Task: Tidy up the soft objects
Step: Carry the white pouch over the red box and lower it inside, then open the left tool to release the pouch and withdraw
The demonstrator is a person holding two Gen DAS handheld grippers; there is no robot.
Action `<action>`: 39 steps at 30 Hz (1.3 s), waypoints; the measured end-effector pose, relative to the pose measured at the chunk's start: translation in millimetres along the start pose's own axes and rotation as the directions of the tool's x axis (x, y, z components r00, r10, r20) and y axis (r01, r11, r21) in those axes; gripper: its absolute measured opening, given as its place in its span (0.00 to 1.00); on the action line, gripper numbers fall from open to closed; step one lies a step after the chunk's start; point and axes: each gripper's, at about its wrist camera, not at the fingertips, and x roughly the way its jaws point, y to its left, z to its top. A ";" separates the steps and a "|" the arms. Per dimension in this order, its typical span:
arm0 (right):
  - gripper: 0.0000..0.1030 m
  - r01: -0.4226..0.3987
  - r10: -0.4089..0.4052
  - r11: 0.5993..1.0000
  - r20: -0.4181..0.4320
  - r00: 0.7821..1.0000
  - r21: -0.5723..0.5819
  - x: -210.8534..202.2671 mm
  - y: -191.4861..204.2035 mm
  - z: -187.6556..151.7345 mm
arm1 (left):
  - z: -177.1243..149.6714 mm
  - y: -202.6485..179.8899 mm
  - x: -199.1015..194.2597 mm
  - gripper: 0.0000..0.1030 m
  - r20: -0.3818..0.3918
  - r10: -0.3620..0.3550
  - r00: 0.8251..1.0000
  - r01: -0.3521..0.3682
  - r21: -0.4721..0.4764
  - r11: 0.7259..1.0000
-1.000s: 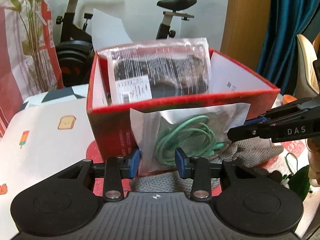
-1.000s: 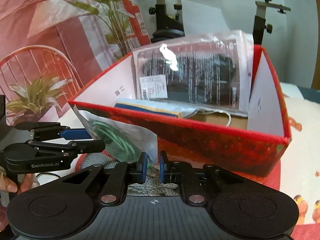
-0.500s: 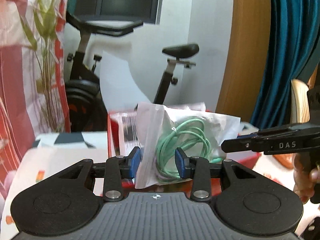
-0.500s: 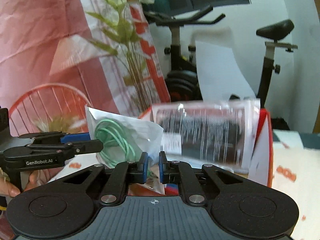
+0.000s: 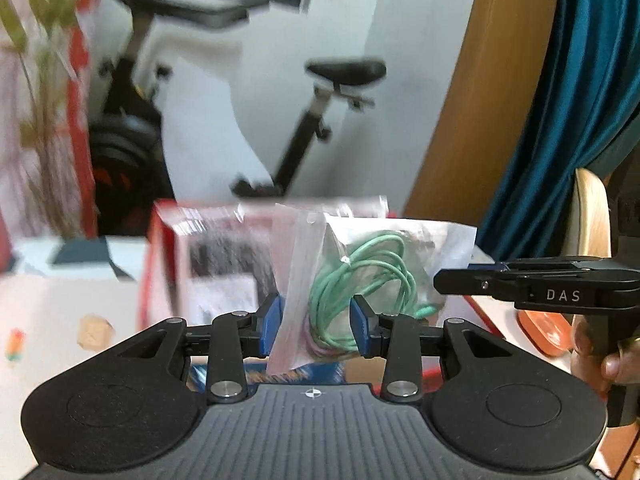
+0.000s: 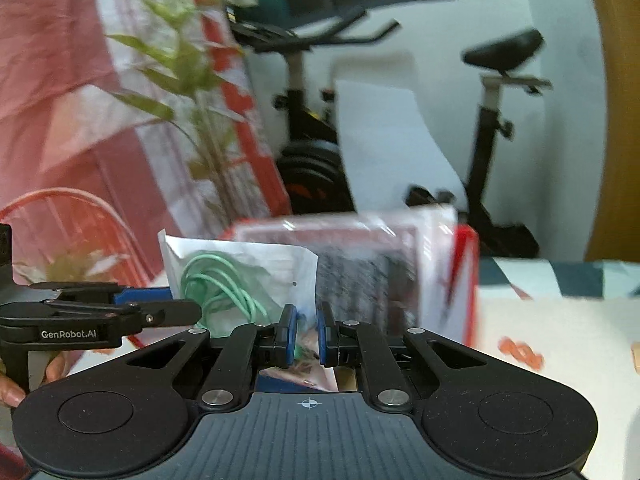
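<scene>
A clear plastic bag (image 5: 360, 264) with a coiled green cable hangs in the air over the near rim of the red box (image 5: 160, 248). My left gripper (image 5: 316, 322) is shut on the bag's lower part, its blue pads pressing on both sides of the coil. My right gripper (image 6: 307, 336) is shut on a thin lower corner of the bag (image 6: 240, 272). From the left wrist its black fingertips (image 5: 444, 280) meet the bag's right edge. A printed plastic packet (image 6: 360, 272) stands inside the red box (image 6: 464, 280). The left gripper (image 6: 176, 304) shows at the left.
An exercise bike (image 5: 312, 120) stands behind the table. The box sits on a white printed tablecloth (image 5: 60, 312). An orange object (image 5: 540, 332) lies to the right. Blue curtain (image 5: 580, 100) and a pale chair back (image 5: 592, 216) stand right; a leafy plant (image 6: 188, 92) left.
Both grippers have risen with the cable bag, from in front of the box's front wall up to above its rim. The views now look higher into the room.
</scene>
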 end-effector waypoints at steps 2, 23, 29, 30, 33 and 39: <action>0.10 0.026 -0.025 0.999 -0.031 0.999 0.021 2.7 -10.9 -5.4 | -2.1 -0.8 16.5 0.39 -0.058 -0.028 0.998 0.026 -0.030 0.999; 0.10 -0.032 0.081 0.982 -0.261 0.962 0.186 78.1 -11.2 -28.3 | -8.6 44.0 15.3 0.39 -0.197 0.121 0.973 -0.131 -0.041 0.991; 0.10 -0.029 0.084 0.983 -0.304 0.949 0.180 94.4 -8.7 -28.4 | -5.0 46.6 0.3 0.41 -0.169 0.131 0.977 -0.136 -0.020 0.990; 0.10 -0.028 0.082 0.984 -0.311 0.947 0.174 96.2 -8.1 -27.9 | -3.7 45.6 -2.9 0.41 -0.157 0.132 0.979 -0.135 -0.010 0.991; 0.10 -0.033 0.084 0.987 -0.329 0.941 0.158 101.6 -5.4 -25.3 | 2.1 45.5 -9.3 0.41 -0.129 0.150 0.980 -0.151 -0.001 0.989; 0.09 -0.038 0.080 0.991 -0.349 0.933 0.126 110.5 1.8 -20.6 | 7.2 50.1 -12.4 0.41 -0.107 0.171 0.979 -0.174 -0.017 0.985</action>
